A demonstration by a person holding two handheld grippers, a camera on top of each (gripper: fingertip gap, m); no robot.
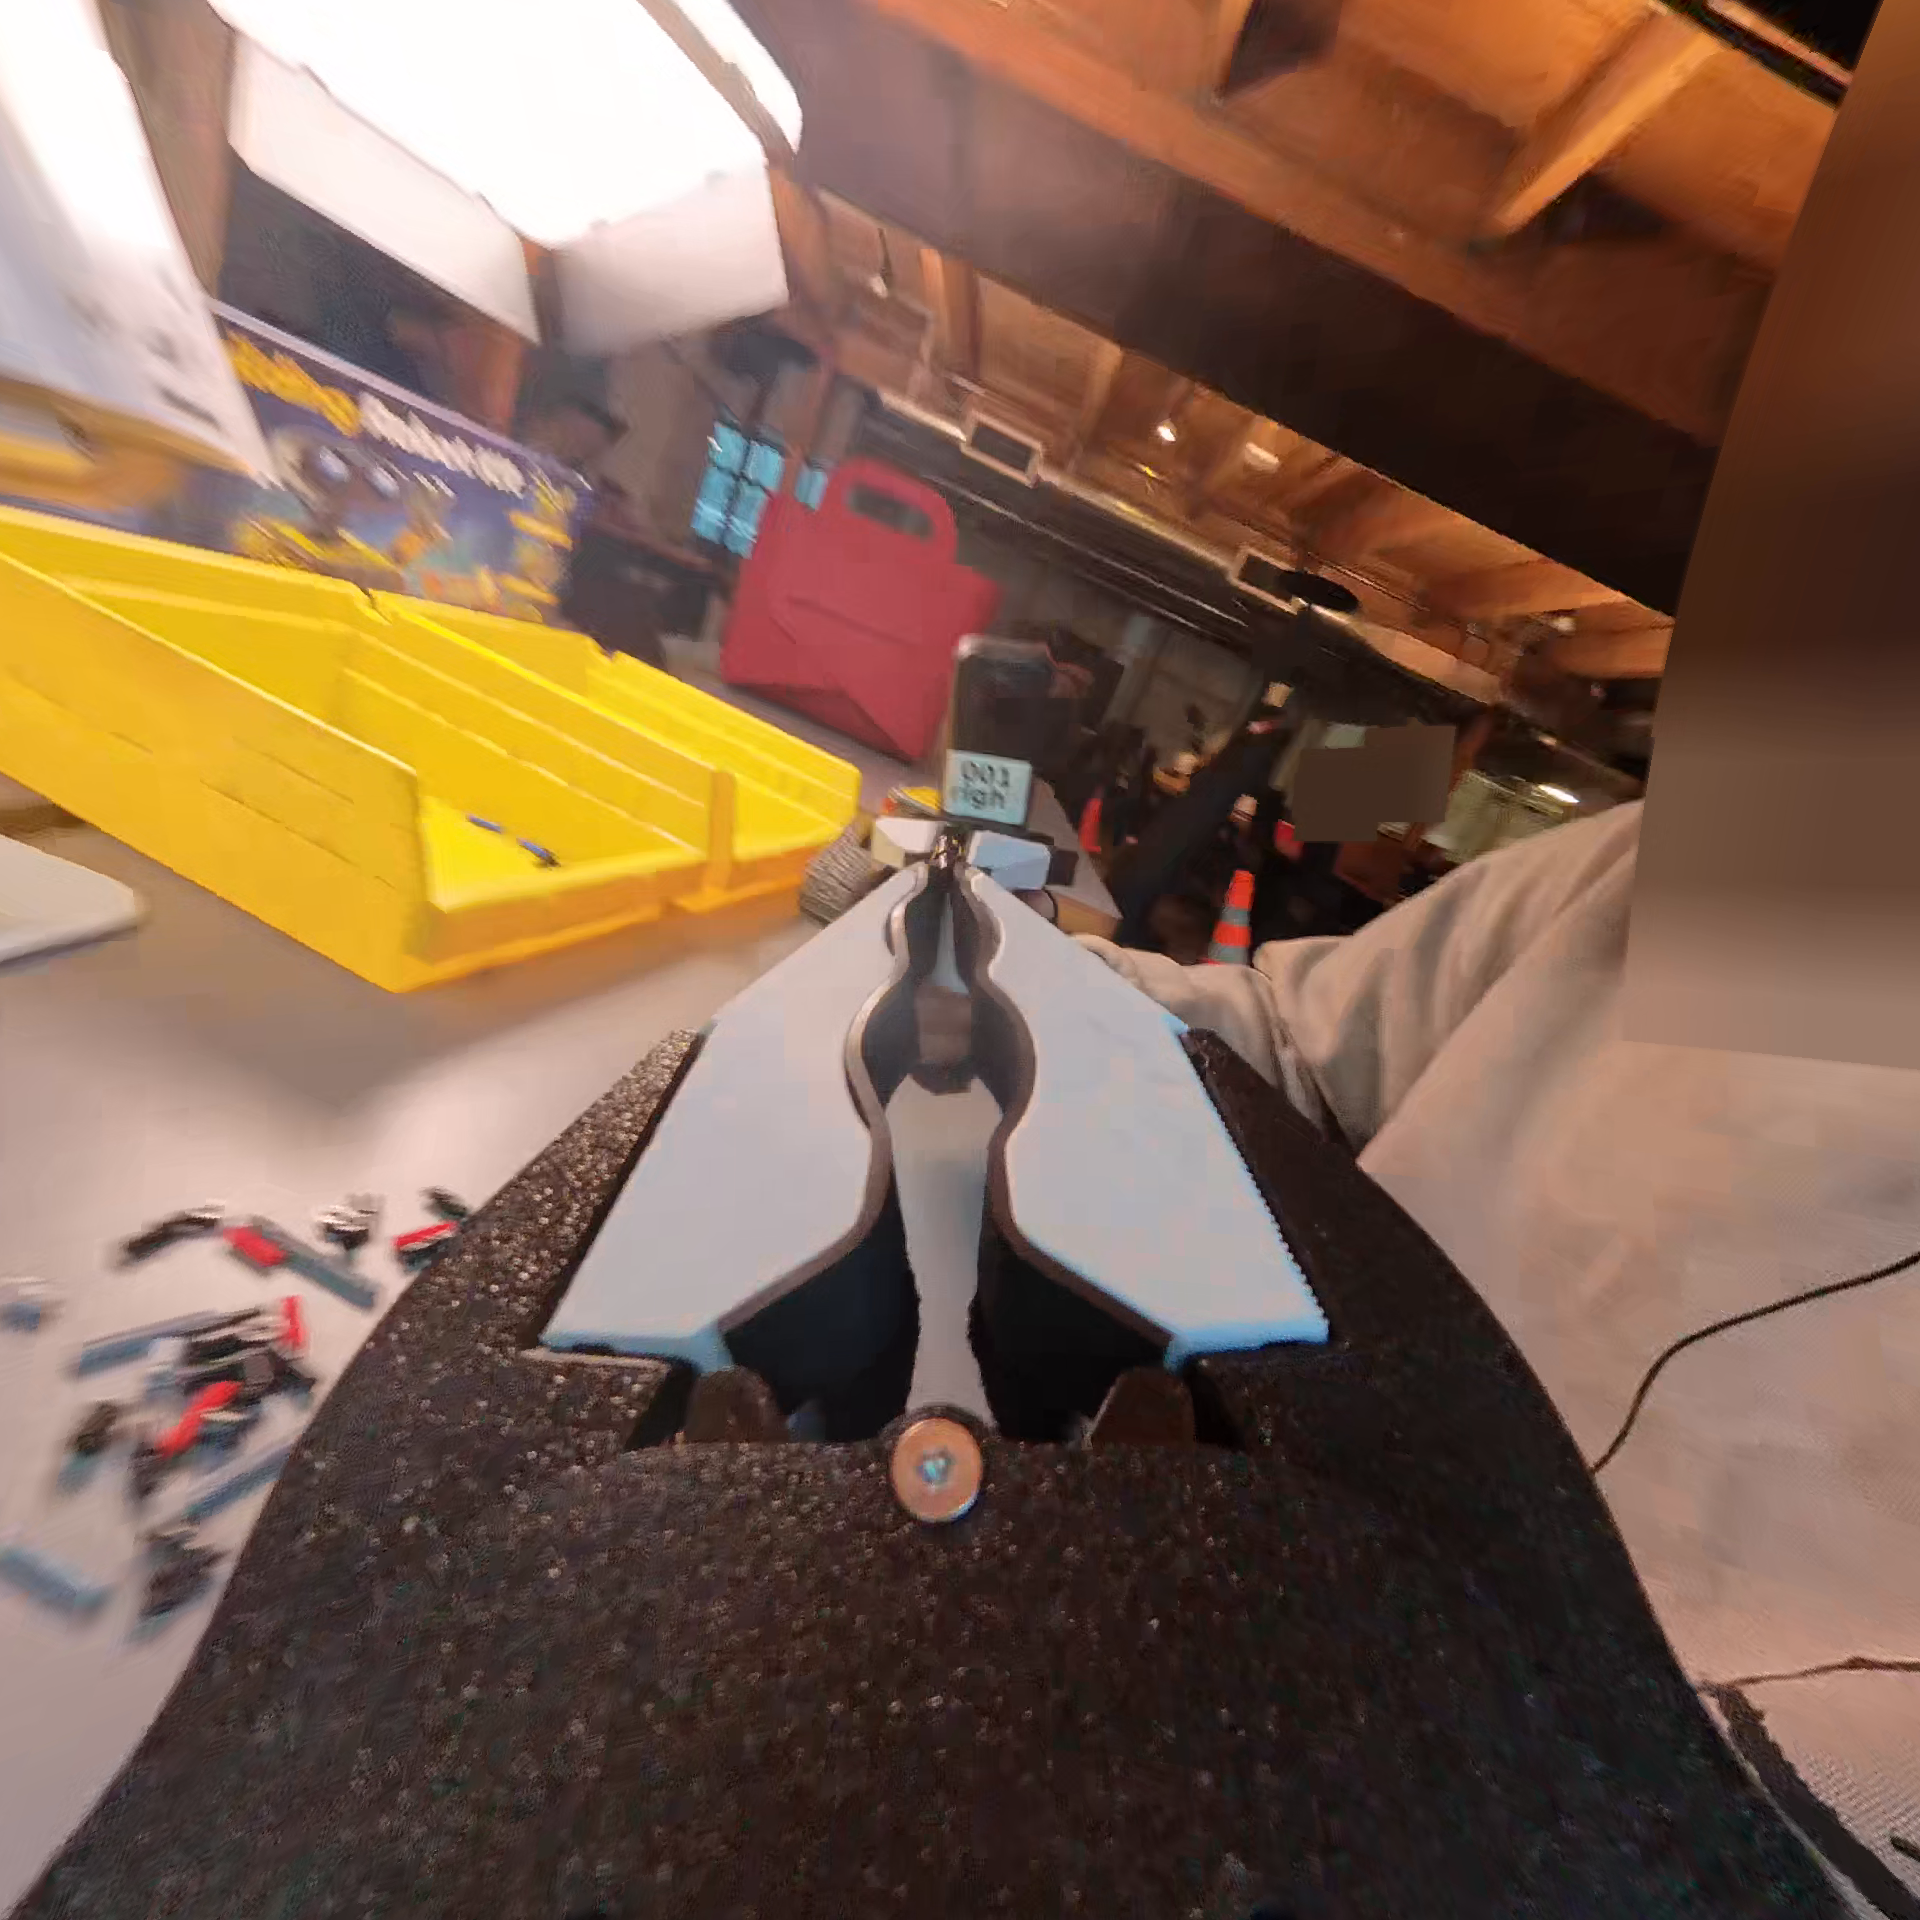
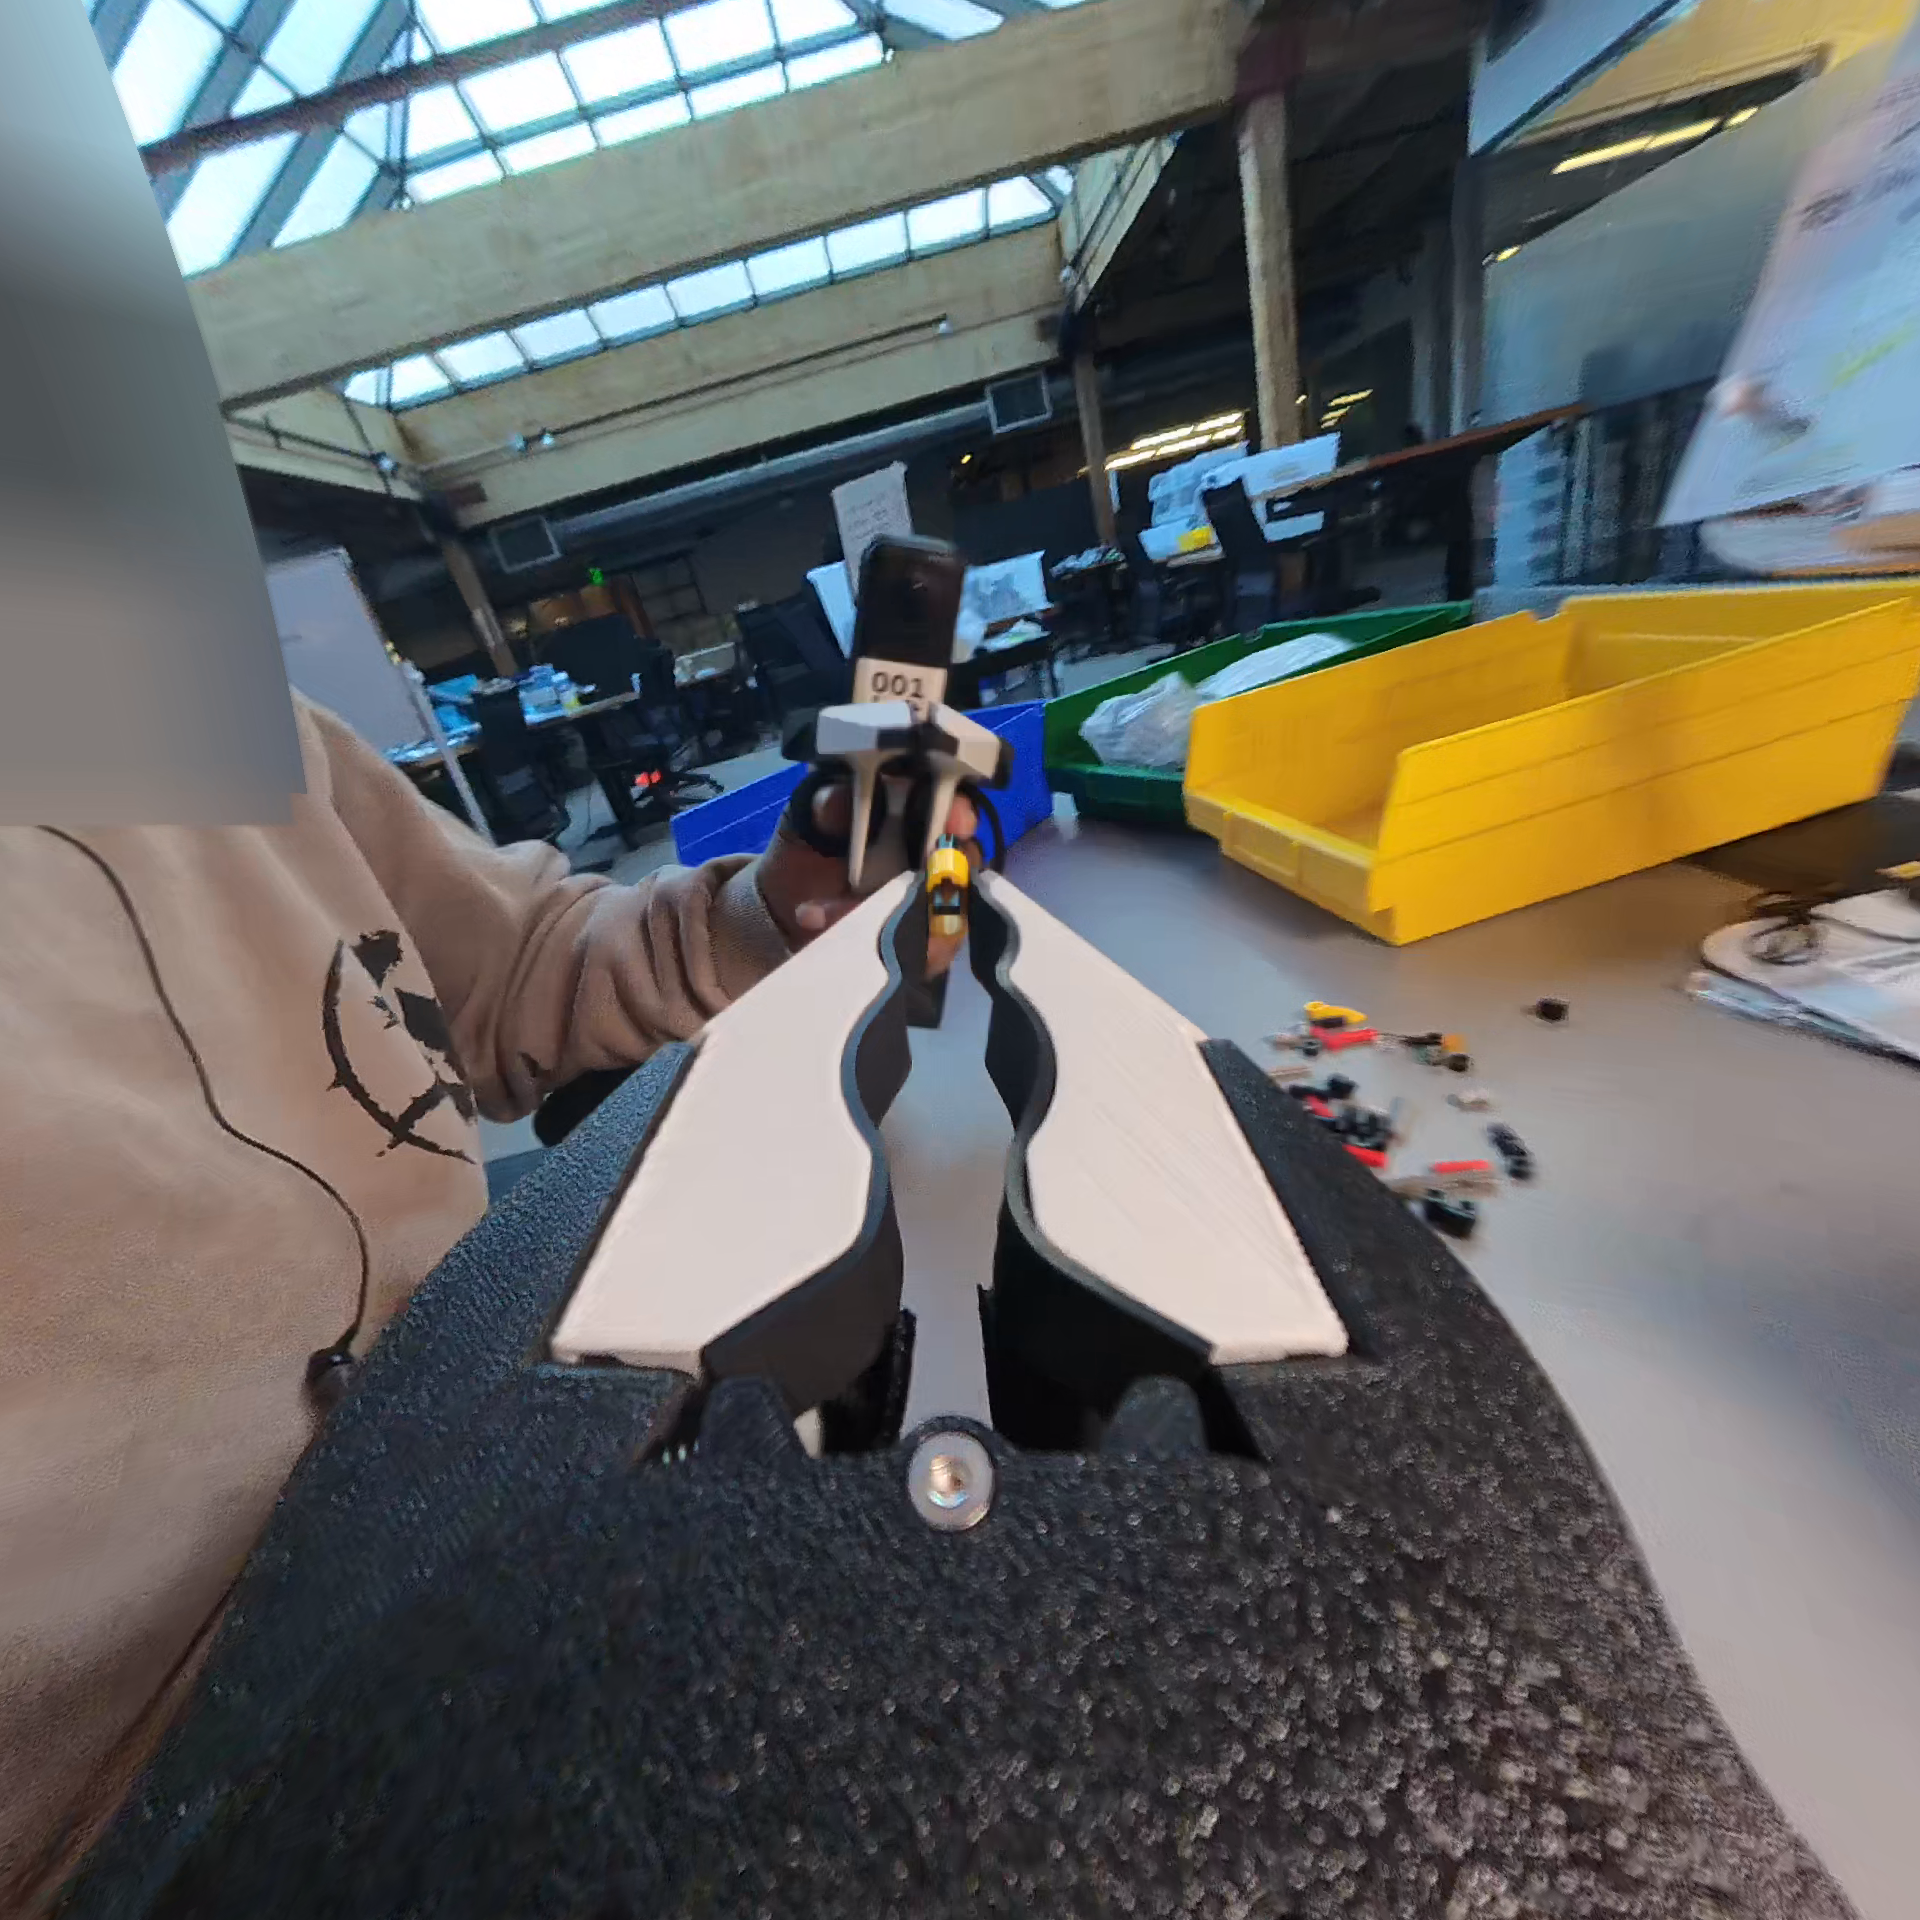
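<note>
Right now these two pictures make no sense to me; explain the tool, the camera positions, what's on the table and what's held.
There is no robot here: a person holds a two-fingered gripper in each hand, and each has a camera looking along its white fingers. One picture comes from the left gripper, the other from the right gripper. Each also shows the other gripper facing it, close by. The right gripper's tips seem closed on a small yellow piece. Whether the left one holds anything is unclear. On the grey table lie loose small pieces, black, red and blue, with a yellow bin beyond them.
</note>
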